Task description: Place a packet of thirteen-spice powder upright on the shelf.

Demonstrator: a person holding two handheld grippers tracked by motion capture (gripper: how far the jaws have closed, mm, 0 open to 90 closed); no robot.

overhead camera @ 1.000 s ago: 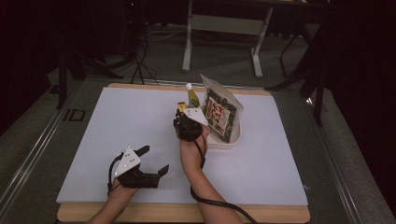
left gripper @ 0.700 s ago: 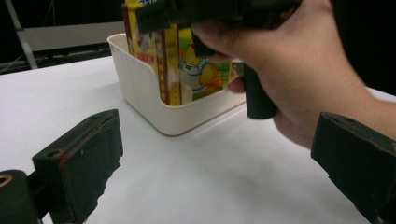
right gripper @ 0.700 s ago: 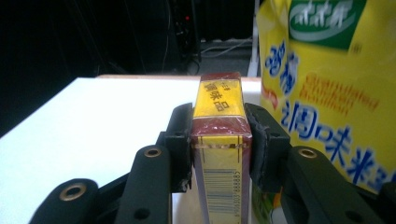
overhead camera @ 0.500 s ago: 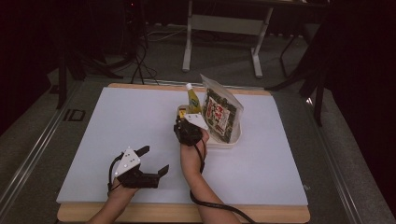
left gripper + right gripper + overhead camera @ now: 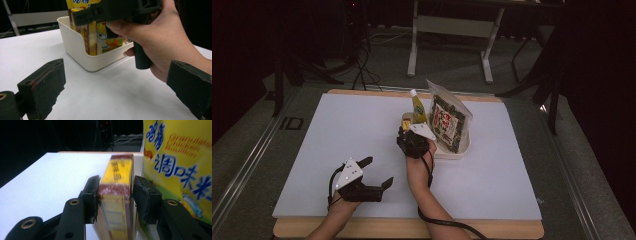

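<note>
A cream basket (image 5: pixel 458 149) stands right of the table's middle. It holds a dark snack bag (image 5: pixel 449 122), a yellow pouch with a white cap (image 5: pixel 418 107) and a slim yellow and maroon box (image 5: pixel 406 120) at its near left corner. My right gripper (image 5: pixel 407 127) is shut on that box, one pad on each side of it (image 5: pixel 115 197), with the yellow pouch (image 5: pixel 180 165) just to the right. In the left gripper view the box (image 5: pixel 90 35) stands upright inside the basket wall (image 5: pixel 75 47). My left gripper (image 5: pixel 379 171) rests open near the front left, nothing between its jaws (image 5: pixel 116 95).
The white tabletop (image 5: pixel 337 135) is bare to the left of the basket and in front of it. A cable (image 5: pixel 447 225) trails from the right gripper over the table's front edge. Beyond the table stand a desk frame (image 5: pixel 452 30) and dark floor.
The right gripper has come slightly toward the person and lower, with the box between its jaws at the basket's corner. The left gripper has stayed put.
</note>
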